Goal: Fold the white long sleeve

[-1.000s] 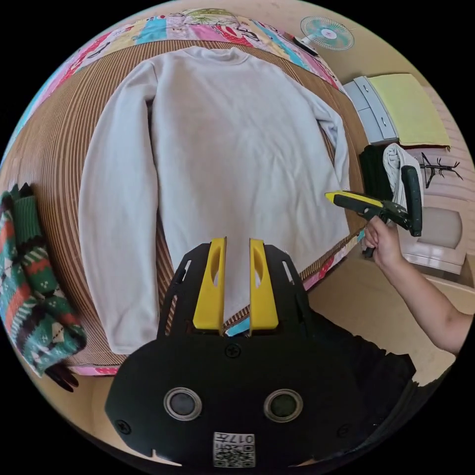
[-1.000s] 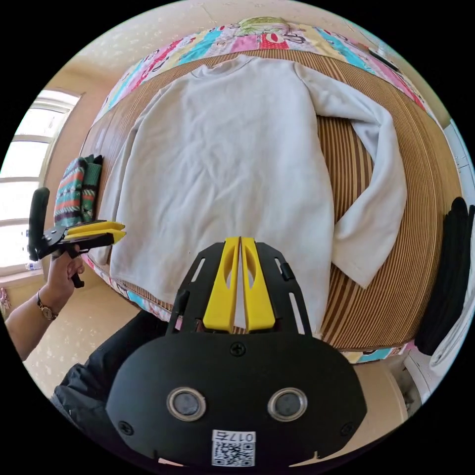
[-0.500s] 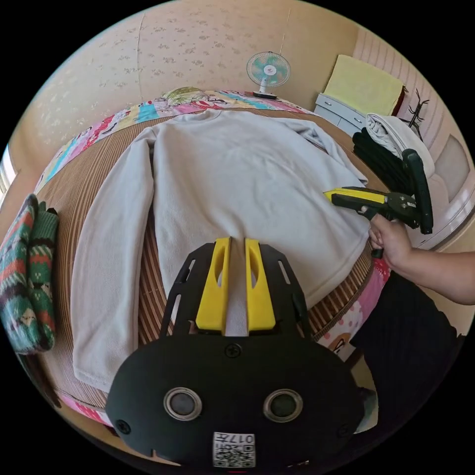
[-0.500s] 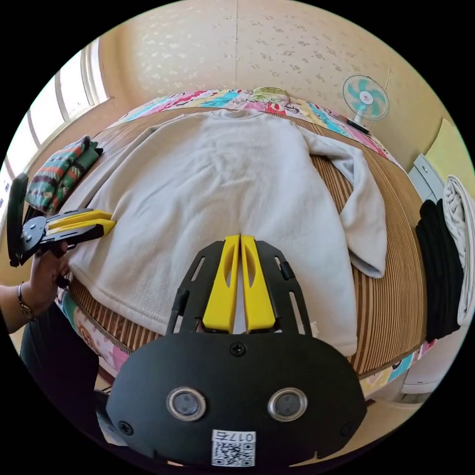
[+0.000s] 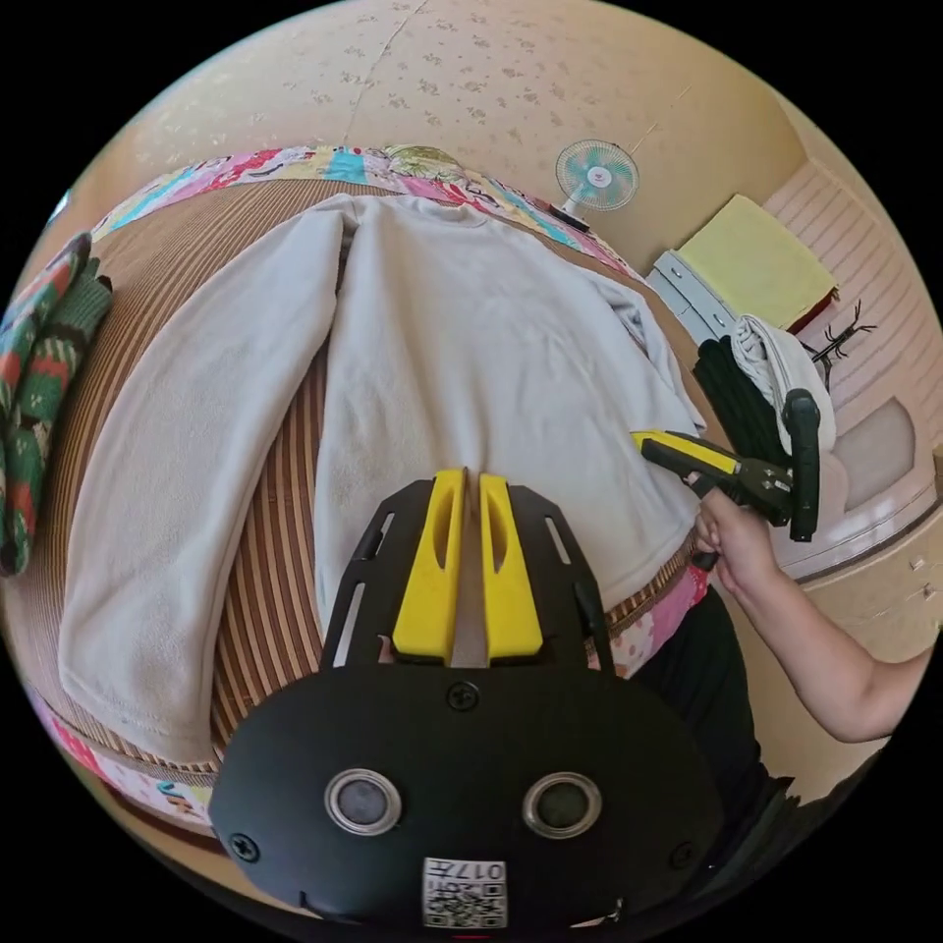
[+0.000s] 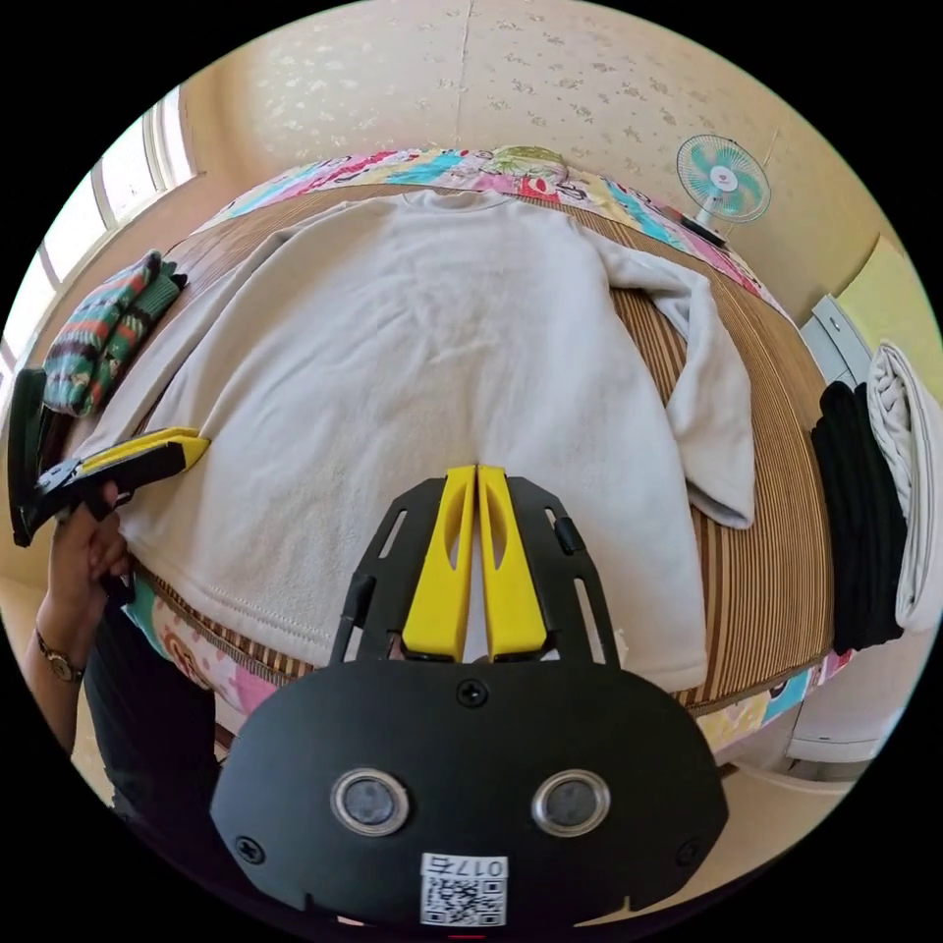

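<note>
The white long sleeve (image 5: 471,334) lies flat and face down on a striped mat (image 6: 756,550) across the bed, both sleeves spread out. The left gripper (image 5: 469,479) hangs over the hem, its 2 yellow jaws nearly together on nothing. The right gripper (image 6: 477,473) hangs likewise, jaws clenched and empty. Each carries a small code sticker with digits too distorted to read.

Daylight is coming in through the window (image 6: 93,246) off the right gripper's left side, lighting both views brightly and evenly. Shadows are staying soft. Fisheye distortion is bending the bed edge (image 6: 747,702) near each black rim. Focus is holding sharp; no motion blur.
</note>
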A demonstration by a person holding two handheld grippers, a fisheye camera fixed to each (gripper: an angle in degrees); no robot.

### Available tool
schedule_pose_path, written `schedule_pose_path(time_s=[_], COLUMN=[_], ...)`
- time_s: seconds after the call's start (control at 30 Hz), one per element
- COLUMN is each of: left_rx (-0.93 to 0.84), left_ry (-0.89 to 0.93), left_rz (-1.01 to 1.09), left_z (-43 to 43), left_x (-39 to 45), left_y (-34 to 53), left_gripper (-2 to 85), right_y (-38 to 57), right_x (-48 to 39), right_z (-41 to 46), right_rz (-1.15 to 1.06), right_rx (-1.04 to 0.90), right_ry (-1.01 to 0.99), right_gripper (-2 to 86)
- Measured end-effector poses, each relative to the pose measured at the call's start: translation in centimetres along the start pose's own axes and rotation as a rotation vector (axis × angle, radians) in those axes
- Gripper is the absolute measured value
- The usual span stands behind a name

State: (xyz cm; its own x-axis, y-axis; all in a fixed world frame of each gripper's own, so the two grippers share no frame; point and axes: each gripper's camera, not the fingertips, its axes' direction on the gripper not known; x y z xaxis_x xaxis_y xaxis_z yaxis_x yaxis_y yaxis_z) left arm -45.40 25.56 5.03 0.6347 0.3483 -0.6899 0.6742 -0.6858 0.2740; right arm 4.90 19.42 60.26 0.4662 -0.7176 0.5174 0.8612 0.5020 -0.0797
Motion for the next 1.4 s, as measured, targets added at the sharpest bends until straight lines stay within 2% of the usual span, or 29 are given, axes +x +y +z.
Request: schedule_pose_path(time_s=[0.17,0.23,0.33,0.4,0.53,0.6,0.67,0.73,0.77,0.8,0.9,1.0,1.03,1.1,1.17,1.23,1.27,1.33,1.37,1.4], left_rx=[-0.011,0.013,0.077,0.187,0.398,0.436,0.339,0.115,0.089,0.098,0.160,0.253,0.299,0.377,0.446,0.463,0.465,0.476,0.477,0.477], left_ry=[-0.025,0.094,0.164,0.078,-0.162,-0.224,-0.236,-0.061,0.016,0.104,0.129,0.168,0.166,0.138,0.107,0.080,0.068,0.050,0.058,0.076], left_rz=[0.045,-0.018,-0.054,-0.122,-0.423,-0.523,-0.527,-0.579,-0.577,-0.603,-0.570,-0.526,-0.498,-0.457,-0.397,-0.285,-0.262,-0.218,-0.207,-0.171], left_z=[-4.1,-6.8,-11.3,-15.6,-26.1,-28.9,-29.1,-25.1,-24.0,-22.9,-24.4,-28.8,-31.3,-35.8,-40.2,-44.8,-45.7,-48.4,-48.8,-49.5], left_x=[0.7,-0.7,-3.5,-5.9,-14.9,-19.1,-22.6,-26.6,-27.1,-27.5,-26.9,-26.2,-25.8,-25.1,-24.0,-22.4,-21.9,-19.8,-19.2,-17.5], left_y=[6.1,9.9,14.1,17.0,22.6,24.0,23.4,22.3,22.2,22.8,24.1,25.0,24.9,24.2,22.4,18.1,16.8,11.6,10.1,6.8], left_gripper=[3.9,4.1,3.4,5.4,12.2,15.6,17.1,15.6,14.5,12.1,2.4,1.1,0.9,0.7,0.6,0.6,0.6,0.6,0.6,0.6], right_y=[6.4,8.6,10.9,11.1,10.2,10.4,11.7,13.2,14.1,14.4,15.0,14.3,13.6,12.7,10.4,8.3,7.2,6.3,7.5,7.9], right_x=[0.4,-0.3,-0.6,-0.2,2.3,3.9,5.9,7.1,7.6,7.9,9.3,12.2,12.6,12.2,10.6,9.2,8.7,8.7,9.6,10.3], right_z=[-2.1,-2.6,-2.6,-2.5,-1.9,-1.6,-1.0,-0.8,-0.6,-0.6,-0.5,-0.5,-1.4,-3.9,-5.8,-4.2,-1.4,4.2,3.9,3.8], right_rz=[-0.026,-0.082,-0.099,-0.080,0.011,0.081,0.230,0.354,0.409,0.430,0.484,0.622,0.603,0.534,0.360,0.207,0.142,0.064,0.070,0.094], right_rx=[-0.042,-0.046,-0.021,-0.030,-0.088,-0.082,-0.029,0.036,0.075,0.089,0.084,-0.061,-0.040,0.128,0.300,0.299,0.231,0.064,0.168,0.181], right_ry=[-0.018,0.036,0.103,0.097,-0.005,-0.072,-0.160,-0.218,-0.247,-0.261,-0.326,-0.496,-0.527,-0.476,-0.290,-0.115,-0.027,-0.003,-0.061,-0.093], right_gripper=[0.5,0.5,0.5,0.5,0.5,0.5,0.5,0.5,0.5,0.5,0.5,0.4,0.3,0.3,0.3,0.3,0.3,0.3,0.4,0.4])
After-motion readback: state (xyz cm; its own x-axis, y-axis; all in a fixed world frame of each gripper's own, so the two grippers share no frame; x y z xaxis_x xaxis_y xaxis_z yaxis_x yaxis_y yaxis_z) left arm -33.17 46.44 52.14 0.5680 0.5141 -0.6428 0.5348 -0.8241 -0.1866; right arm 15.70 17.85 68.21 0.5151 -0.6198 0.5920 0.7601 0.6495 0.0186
